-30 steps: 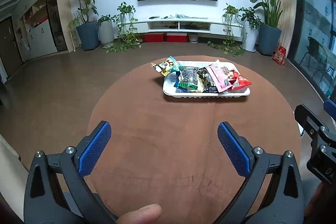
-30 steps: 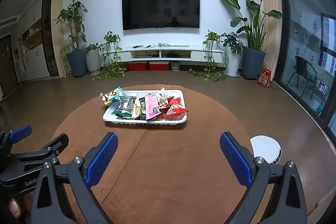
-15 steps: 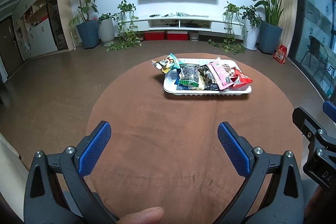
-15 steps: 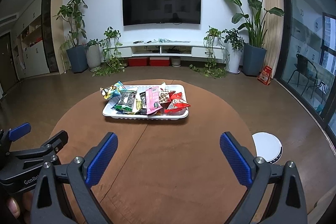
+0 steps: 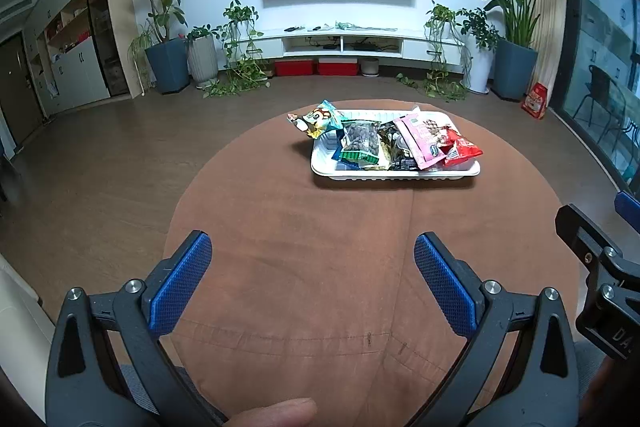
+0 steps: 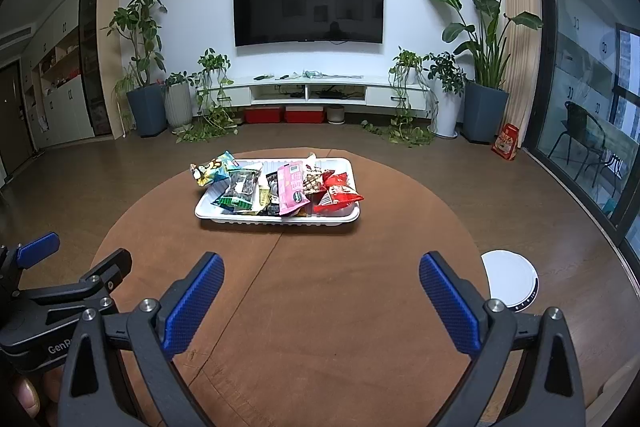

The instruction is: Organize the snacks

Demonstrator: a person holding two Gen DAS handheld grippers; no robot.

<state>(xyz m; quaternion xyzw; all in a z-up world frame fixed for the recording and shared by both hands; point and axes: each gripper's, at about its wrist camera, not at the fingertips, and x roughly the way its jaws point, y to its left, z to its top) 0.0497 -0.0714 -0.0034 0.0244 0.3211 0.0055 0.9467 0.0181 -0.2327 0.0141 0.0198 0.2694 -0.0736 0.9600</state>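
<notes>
A white tray (image 5: 324,169) (image 6: 208,213) sits on the far half of a round brown table (image 5: 300,247) (image 6: 340,287). It holds several snack packets: a blue-yellow cartoon bag (image 5: 318,119) (image 6: 214,169) hanging over its left rim, a green-edged dark bag (image 5: 360,145) (image 6: 240,189), a pink bag (image 5: 422,141) (image 6: 292,187) and a red bag (image 5: 462,149) (image 6: 338,195). My left gripper (image 5: 312,267) is open and empty over the near table. My right gripper (image 6: 320,287) is open and empty, to the right of the left one.
A white round device (image 6: 510,281) lies on the floor right of the table. The left gripper's body shows at the left edge of the right wrist view (image 6: 60,295). A TV, a low cabinet and potted plants line the far wall.
Both grippers have drawn back and risen slightly, so the tray sits a little lower and farther in view. Both stay open and empty.
</notes>
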